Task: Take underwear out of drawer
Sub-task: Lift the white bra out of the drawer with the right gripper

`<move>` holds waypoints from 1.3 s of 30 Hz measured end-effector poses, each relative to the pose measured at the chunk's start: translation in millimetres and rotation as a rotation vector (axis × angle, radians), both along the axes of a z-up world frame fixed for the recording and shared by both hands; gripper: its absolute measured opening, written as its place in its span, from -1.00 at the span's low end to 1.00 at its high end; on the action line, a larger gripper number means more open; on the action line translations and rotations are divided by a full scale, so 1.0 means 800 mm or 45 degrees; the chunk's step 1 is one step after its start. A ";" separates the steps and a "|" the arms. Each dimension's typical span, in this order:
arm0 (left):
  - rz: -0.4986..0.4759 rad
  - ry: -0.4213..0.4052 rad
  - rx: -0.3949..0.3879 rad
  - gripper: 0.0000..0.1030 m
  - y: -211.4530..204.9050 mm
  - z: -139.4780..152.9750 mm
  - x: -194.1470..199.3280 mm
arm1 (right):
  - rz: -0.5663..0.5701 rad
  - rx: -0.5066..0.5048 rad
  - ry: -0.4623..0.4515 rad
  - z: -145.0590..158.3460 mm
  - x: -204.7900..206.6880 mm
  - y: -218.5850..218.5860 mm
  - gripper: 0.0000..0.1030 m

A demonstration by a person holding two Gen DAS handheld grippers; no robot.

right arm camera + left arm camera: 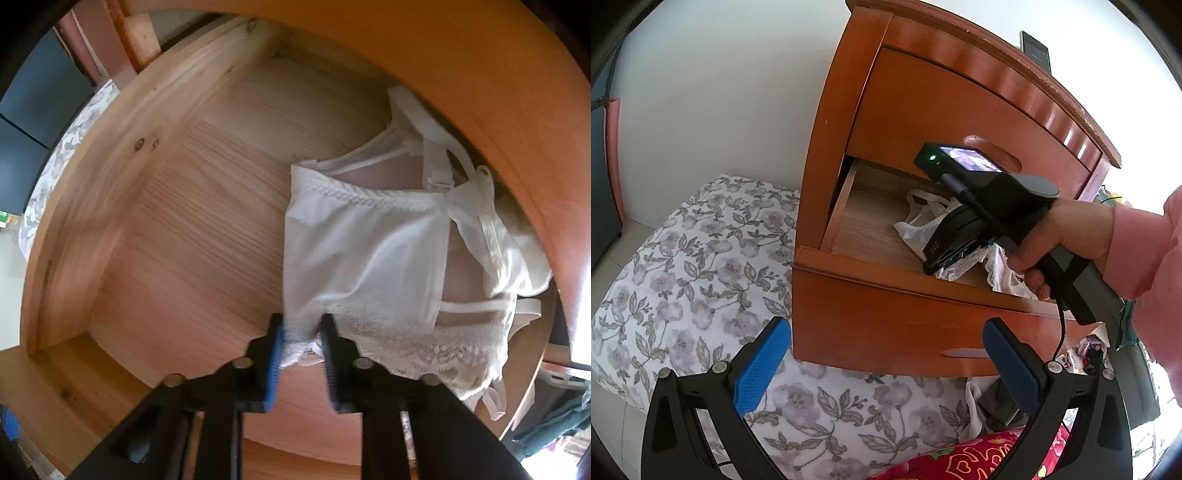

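Inside the pulled-out orange-brown wooden drawer (207, 229): right claw (301, 343), pointed straight down, pinched on the lace hem of the white bra-style underwear (369, 258), seemingly for a lift clear of the boards (garment bunched against the drawer's front wall). Left claw (886, 369) waiting outside, blue pads wide apart, above the floral-print bed (701, 266).

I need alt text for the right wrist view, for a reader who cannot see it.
The right gripper, pointing down into an open light wooden drawer, is closed on the lace edge of a white fabric undergarment. The garment lies against the right side of the drawer; the rest of the drawer floor is bare.
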State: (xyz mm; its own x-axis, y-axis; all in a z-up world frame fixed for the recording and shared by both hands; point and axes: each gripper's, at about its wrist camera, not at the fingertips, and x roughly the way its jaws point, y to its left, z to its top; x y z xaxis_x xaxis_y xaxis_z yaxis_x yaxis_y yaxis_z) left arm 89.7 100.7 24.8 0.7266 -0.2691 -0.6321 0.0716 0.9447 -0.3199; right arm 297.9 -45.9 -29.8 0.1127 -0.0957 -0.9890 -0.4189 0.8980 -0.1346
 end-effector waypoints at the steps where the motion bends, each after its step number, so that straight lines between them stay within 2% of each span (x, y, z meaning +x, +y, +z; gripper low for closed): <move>1: -0.001 -0.003 0.001 1.00 0.000 0.001 -0.001 | -0.006 0.013 -0.013 0.004 -0.001 -0.001 -0.81; 7: 0.002 -0.018 0.008 1.00 0.000 0.007 -0.005 | -0.066 0.180 -0.106 0.059 -0.010 -0.039 -0.84; 17: 0.011 -0.052 0.031 1.00 -0.004 0.025 -0.018 | -0.202 0.679 -0.249 0.180 -0.065 -0.127 -0.85; 23: 0.011 -0.088 0.059 1.00 -0.012 0.042 -0.030 | -0.244 0.883 -0.357 0.251 -0.098 -0.173 -0.85; 26: 0.003 -0.102 0.077 1.00 -0.019 0.050 -0.036 | -0.250 0.954 -0.418 0.285 -0.117 -0.189 -0.86; 39: -0.040 -0.160 0.147 1.00 -0.052 0.083 -0.061 | -0.276 1.086 -0.742 0.433 -0.211 -0.271 -0.86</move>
State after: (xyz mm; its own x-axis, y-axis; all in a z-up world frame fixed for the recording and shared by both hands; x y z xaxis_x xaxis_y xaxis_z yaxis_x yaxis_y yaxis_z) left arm 40.6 59.5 91.6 0.7943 -0.2236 -0.5648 0.1340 0.9714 -0.1960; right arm 129.1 -262.4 316.5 0.6561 0.5306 -0.5367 -0.3116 0.8381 0.4477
